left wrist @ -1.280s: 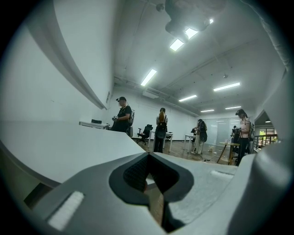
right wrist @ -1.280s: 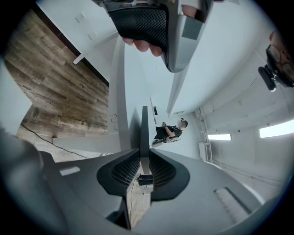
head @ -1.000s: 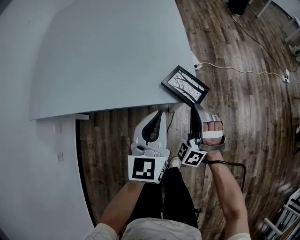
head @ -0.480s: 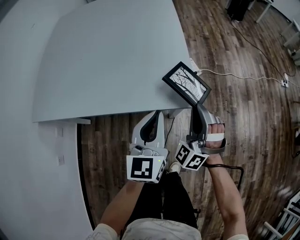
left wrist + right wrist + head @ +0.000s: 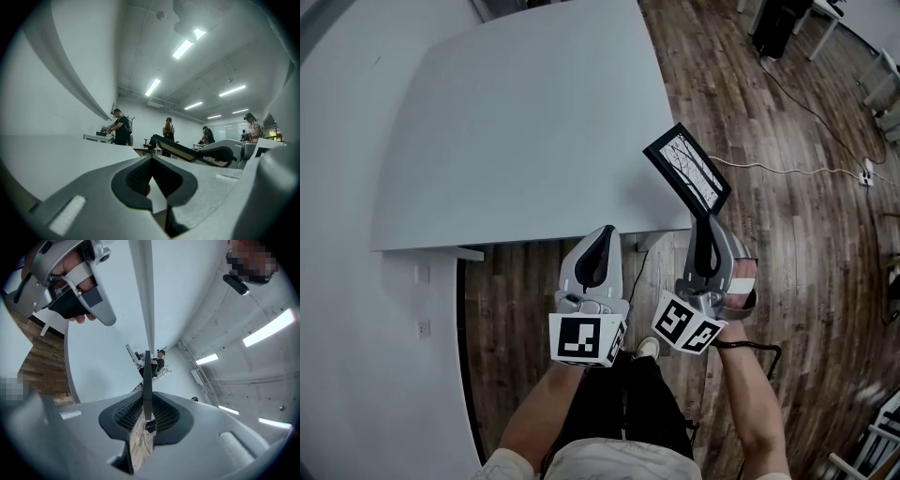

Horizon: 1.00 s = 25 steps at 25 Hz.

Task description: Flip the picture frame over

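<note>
Picture frame (image 5: 688,168) pinched tight by its lower edge in right gripper (image 5: 704,225), up in the air, tipped on its side, just past the desk (image 5: 516,131) corner, above wooden floor (image 5: 806,244), left gripper (image 5: 603,234) closed and empty, near the desk's front edge

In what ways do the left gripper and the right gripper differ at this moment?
The left gripper is shut on nothing; the right gripper is shut on an edge of the picture frame. The left gripper's marker cube sits square to the head view; the right gripper's is tilted. Both point forward, side by side.
</note>
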Each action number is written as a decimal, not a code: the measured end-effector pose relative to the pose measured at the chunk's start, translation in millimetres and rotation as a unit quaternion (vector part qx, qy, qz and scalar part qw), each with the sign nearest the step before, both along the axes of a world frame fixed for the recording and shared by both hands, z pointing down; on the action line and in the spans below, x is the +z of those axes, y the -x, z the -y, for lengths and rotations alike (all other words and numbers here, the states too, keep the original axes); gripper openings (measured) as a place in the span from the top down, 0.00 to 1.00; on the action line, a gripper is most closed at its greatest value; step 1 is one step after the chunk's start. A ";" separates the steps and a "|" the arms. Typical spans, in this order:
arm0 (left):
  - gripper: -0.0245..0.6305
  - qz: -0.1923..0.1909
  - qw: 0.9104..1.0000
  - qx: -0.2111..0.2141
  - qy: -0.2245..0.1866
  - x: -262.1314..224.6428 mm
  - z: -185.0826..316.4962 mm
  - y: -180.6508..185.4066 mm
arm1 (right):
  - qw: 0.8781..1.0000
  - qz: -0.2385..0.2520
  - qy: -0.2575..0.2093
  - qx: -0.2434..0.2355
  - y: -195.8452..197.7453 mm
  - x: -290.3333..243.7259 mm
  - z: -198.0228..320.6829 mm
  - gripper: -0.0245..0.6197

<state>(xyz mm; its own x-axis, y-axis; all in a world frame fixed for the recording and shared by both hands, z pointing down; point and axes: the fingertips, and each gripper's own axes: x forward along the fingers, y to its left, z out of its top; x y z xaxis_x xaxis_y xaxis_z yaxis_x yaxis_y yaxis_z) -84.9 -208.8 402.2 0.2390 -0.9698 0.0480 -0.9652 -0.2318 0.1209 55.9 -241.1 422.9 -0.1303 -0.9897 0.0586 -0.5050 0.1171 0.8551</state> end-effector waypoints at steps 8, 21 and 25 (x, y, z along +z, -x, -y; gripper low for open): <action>0.96 0.003 1.000 -0.002 -0.022 -27.4 0.4 3.7 | 0.999 0.046 -0.012 -0.008 2.8 -42.0 -5.2 0.83; 0.96 0.019 0.998 -0.012 -0.059 -71.6 -7.6 11.5 | 0.960 0.267 0.072 -0.037 -3.2 -91.2 -1.1 0.83; 0.96 0.019 0.998 -0.017 -0.059 -77.3 -10.8 14.1 | 0.906 0.396 0.139 -0.053 -3.3 -91.8 -1.0 0.83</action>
